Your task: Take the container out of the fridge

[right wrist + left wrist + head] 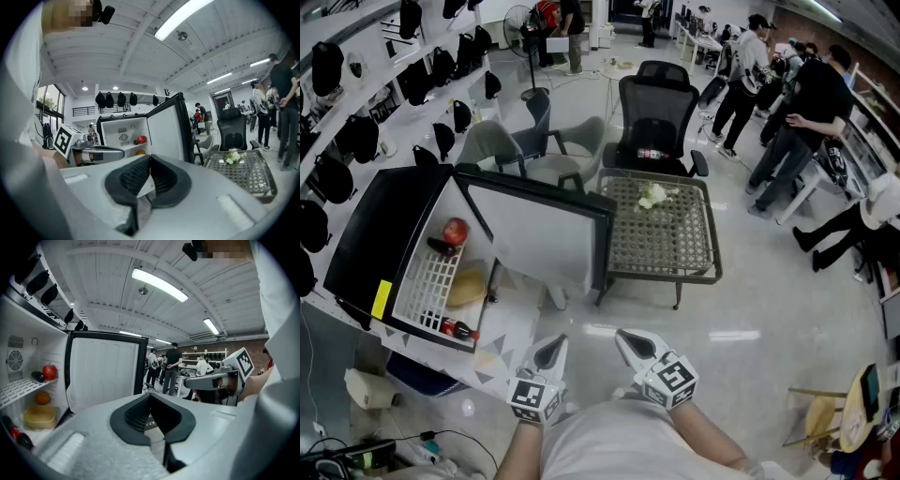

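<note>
Yellow container [467, 289] sits low inside the open fridge [366, 234], beneath the apple [455, 230] on its shelf. Left gripper [551, 350] and right gripper [637, 344] wait well apart from it, jaws clenched empty; one likely must spread wide, then enter level.

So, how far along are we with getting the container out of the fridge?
Done: the white fridge door stands open. In hand: nothing; the left gripper and right gripper are shut, empty and short of it. Left: the shallow yellow container sits inside, untouched, to be grasped and lifted out.
</note>
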